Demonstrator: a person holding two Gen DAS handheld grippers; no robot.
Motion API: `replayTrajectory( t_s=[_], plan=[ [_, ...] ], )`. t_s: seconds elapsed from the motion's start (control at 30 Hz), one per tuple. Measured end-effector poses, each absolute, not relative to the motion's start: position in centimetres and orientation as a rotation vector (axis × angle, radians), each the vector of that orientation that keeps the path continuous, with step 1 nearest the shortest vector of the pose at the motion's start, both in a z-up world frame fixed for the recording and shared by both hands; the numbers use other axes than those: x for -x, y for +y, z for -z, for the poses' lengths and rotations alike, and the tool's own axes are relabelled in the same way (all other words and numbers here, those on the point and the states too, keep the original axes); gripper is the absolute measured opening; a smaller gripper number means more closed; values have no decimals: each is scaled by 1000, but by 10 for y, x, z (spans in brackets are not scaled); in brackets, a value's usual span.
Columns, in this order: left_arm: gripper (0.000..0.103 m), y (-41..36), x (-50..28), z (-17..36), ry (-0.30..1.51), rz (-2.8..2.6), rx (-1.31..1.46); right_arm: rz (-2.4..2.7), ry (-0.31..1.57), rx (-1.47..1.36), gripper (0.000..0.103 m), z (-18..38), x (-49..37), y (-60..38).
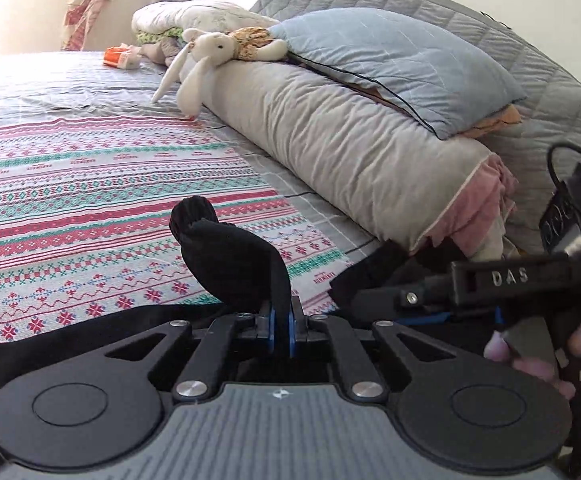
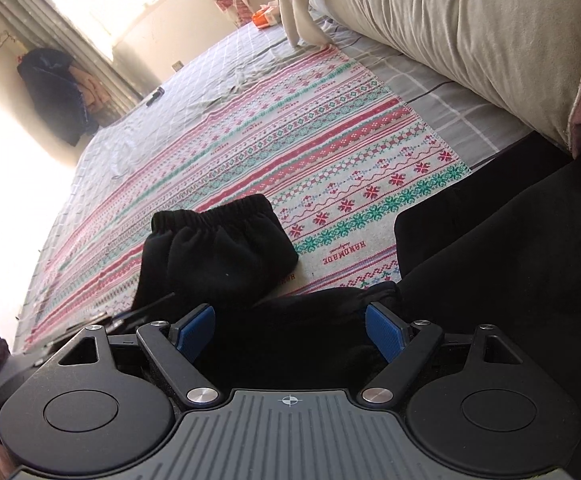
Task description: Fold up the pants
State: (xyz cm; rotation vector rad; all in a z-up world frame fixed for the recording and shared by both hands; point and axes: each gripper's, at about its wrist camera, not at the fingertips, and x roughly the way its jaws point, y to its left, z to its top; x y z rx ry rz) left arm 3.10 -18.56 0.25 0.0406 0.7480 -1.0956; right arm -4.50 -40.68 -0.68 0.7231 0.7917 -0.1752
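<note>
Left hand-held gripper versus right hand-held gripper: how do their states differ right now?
The left hand-held gripper is shut, pinching a fold of the black pants; the right hand-held gripper stands wide open, pads not pressing. The left lifts cloth off the patterned blanket; the right has cloth merely lying between its fingers. Both have blue pads.

This is a bedroom in a home. A wide bed (image 1: 50, 76) with a grey checked sheet carries a patterned woven blanket (image 1: 90, 184), a long bolster (image 1: 330, 140), a blue pillow (image 1: 390, 60) against a quilted headboard (image 1: 450, 12), and a stuffed rabbit (image 1: 206, 60) on the bolster's far end. At the far side, curtains (image 2: 50, 32) hang at a bright window, and clothes (image 2: 54, 92) hang nearby.
</note>
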Motion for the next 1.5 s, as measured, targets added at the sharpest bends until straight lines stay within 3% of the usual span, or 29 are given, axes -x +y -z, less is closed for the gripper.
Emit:
replayTrajectory(
  t_s=[0.3, 0.37, 0.43, 0.5, 0.73, 0.87, 0.93, 1.0, 1.07, 1.17, 1.2, 1.27, 1.3, 1.5],
  plan=[
    [27, -199, 43, 28, 777, 1236, -244, 83, 702, -926, 85, 9, 64, -429],
    [31, -197, 53, 34, 779, 1231, -283, 85, 717, -955, 85, 14, 64, -432],
    [47, -191, 61, 34, 753, 1224, -312, 86, 723, -980, 85, 17, 65, -435],
    [54, -180, 65, 32, 723, 1205, -327, 75, 723, -1007, 84, 20, 68, -438],
    [61, -129, 65, 36, 657, 1082, -430, 54, 761, -1006, 75, 28, 71, -434],
    [62, -101, 62, 49, 675, 1016, -470, 87, 814, -951, 62, 34, 64, -424],
    [62, -92, 63, 54, 678, 991, -485, 117, 815, -920, 49, 35, 60, -420],
    [62, -84, 63, 58, 674, 966, -491, 148, 795, -880, 25, 32, 57, -415],
    [62, -88, 61, 59, 659, 939, -493, 157, 768, -828, 13, 23, 55, -410],
    [61, -88, 62, 60, 611, 861, -506, 101, 700, -801, 9, 3, 57, -406],
    [60, -88, 62, 59, 594, 840, -510, 82, 682, -803, 8, -1, 58, -406],
    [28, -89, 62, 55, 547, 769, -531, 58, 659, -801, 8, -8, 59, -403],
    [21, -90, 62, 52, 528, 724, -540, 60, 661, -804, 8, -8, 59, -403],
    [21, -53, 73, 16, 436, 650, -454, 39, 705, -882, 8, 7, 72, -404]
  ],
)
